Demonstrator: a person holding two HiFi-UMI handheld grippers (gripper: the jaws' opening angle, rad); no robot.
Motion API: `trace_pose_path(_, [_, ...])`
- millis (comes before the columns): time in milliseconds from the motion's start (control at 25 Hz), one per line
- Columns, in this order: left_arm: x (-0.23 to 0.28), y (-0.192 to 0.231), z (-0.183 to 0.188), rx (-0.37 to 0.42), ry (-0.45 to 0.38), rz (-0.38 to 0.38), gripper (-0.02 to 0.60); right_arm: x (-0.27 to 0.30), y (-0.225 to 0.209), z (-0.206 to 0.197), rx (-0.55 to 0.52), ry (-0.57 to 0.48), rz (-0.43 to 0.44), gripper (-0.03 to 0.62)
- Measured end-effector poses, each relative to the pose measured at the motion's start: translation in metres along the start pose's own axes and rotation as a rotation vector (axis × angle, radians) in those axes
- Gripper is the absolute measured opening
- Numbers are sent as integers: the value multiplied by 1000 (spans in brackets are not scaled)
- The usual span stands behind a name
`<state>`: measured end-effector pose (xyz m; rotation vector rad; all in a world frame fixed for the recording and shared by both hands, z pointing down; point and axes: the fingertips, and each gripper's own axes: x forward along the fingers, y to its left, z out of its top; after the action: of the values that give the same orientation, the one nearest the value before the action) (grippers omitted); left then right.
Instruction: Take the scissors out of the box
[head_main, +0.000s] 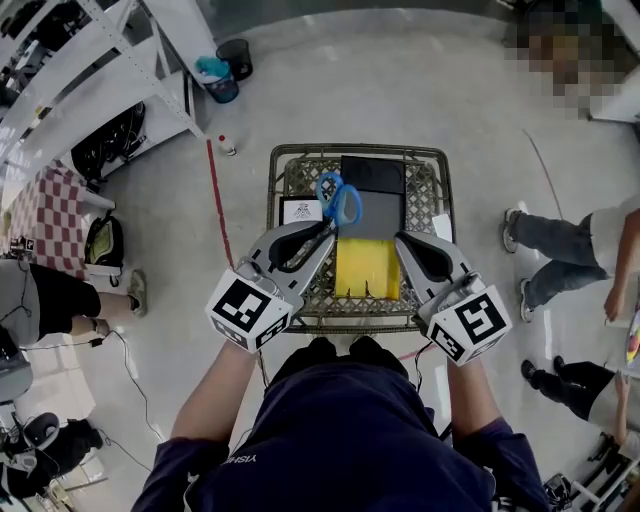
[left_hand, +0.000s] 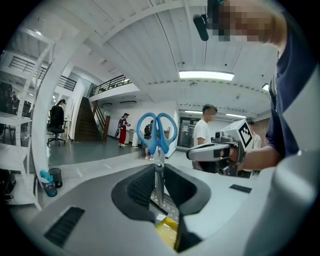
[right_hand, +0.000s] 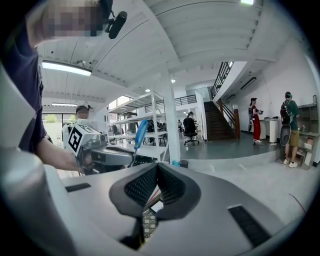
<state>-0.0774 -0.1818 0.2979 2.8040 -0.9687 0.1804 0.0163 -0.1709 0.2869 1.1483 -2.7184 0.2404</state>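
Scissors with blue handles (head_main: 338, 200) are lifted above the wire box (head_main: 437, 210), handles pointing up and away from me. My left gripper (head_main: 322, 235) is shut on their metal blades. In the left gripper view the blades (left_hand: 159, 182) stand upright between the pads of the left gripper (left_hand: 159, 172), and the blue handles (left_hand: 157, 131) rise above them. My right gripper (head_main: 404, 241) hovers over the box's right side, shut, with nothing in it. In the right gripper view its pads (right_hand: 145, 184) meet, and the scissors' blue handle (right_hand: 140, 134) shows to the left.
In the box lie a yellow packet (head_main: 366, 268), a black flat item (head_main: 372, 176) and a white card (head_main: 301, 210). People stand at the right (head_main: 560, 250). White shelving (head_main: 100, 70) and a dark bin (head_main: 236, 57) are at the back left.
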Motion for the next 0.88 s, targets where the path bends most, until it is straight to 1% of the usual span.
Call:
trace_pose_path(120, [2, 0, -3, 7, -5, 1, 74, 2, -1, -3, -7, -5, 1, 18])
trace_pose_path(320, [-1, 0, -9, -14, -4, -4, 74, 4, 4, -7, -9, 0, 4, 18])
trace_pose_path(640, [2, -4, -3, -24, 4, -20, 74, 5, 8, -3, -7, 18, 12, 18])
trace_pose_path(880, [5, -6, -1, -17, 5, -24, 74, 4, 6, -3, -5, 19, 15, 18])
